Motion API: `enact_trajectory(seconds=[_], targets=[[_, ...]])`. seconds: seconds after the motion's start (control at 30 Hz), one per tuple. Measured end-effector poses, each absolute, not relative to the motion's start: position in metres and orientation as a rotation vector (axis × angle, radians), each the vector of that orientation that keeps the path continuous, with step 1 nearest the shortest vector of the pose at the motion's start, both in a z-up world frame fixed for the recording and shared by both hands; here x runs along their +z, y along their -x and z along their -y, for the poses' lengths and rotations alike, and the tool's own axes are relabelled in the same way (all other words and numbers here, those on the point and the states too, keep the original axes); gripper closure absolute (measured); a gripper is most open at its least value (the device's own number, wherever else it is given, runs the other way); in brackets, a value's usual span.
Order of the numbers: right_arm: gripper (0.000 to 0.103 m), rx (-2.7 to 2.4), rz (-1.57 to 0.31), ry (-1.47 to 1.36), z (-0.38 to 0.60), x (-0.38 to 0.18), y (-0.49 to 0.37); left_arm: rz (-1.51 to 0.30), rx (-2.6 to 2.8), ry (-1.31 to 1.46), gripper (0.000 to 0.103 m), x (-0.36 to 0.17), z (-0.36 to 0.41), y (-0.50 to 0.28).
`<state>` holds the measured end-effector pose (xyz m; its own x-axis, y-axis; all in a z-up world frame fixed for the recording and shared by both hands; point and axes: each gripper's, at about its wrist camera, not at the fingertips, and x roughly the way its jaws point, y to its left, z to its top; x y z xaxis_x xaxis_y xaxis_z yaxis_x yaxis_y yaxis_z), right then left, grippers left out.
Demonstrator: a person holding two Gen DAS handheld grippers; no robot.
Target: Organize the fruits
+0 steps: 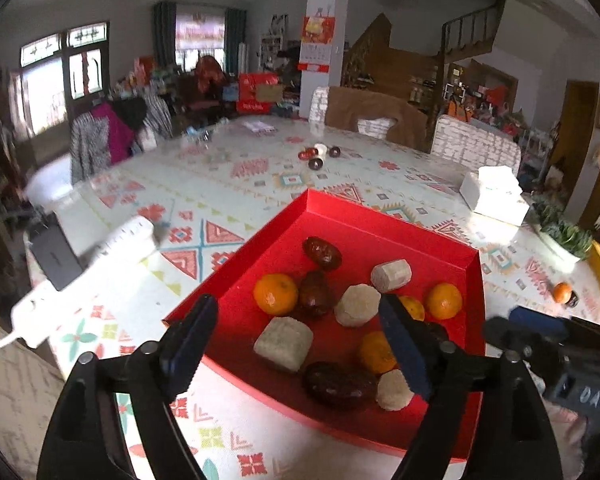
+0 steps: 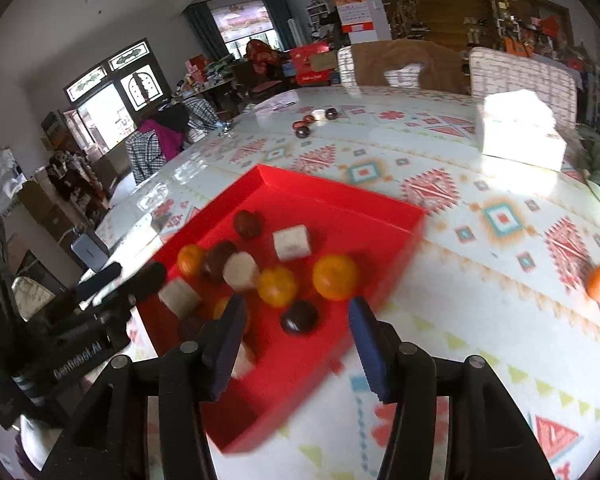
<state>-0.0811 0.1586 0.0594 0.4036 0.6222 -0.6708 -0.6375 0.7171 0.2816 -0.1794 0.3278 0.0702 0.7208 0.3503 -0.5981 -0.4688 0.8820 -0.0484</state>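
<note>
A red tray lies on the patterned table. It holds several oranges, dark dates and pale cut chunks. My left gripper hovers open over the tray's near half, with nothing between its fingers. My right gripper is also open above the tray's near edge, holding nothing. One loose orange sits on the table to the right with a dark fruit beside it. A small cluster of dates lies at the far side.
A white tissue box stands at the right rear of the table. A white power strip lies along the left edge beside a dark device. Chairs line the far side, and a potted plant sits at the right edge.
</note>
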Motion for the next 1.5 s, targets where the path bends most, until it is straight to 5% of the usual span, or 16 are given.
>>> enact_trajectory(seconds=[0.57, 1.5], targets=[[0.040, 0.705, -0.736, -0.002, -0.083, 0.060, 0.133, -0.499, 0.527, 0.025, 0.008, 0.104, -0.244, 0.206], [0.033, 0.613, -0.725, -0.048, -0.035, 0.051, 0.159, -0.498, 0.489, -0.018, 0.008, 0.108, -0.201, 0.217]])
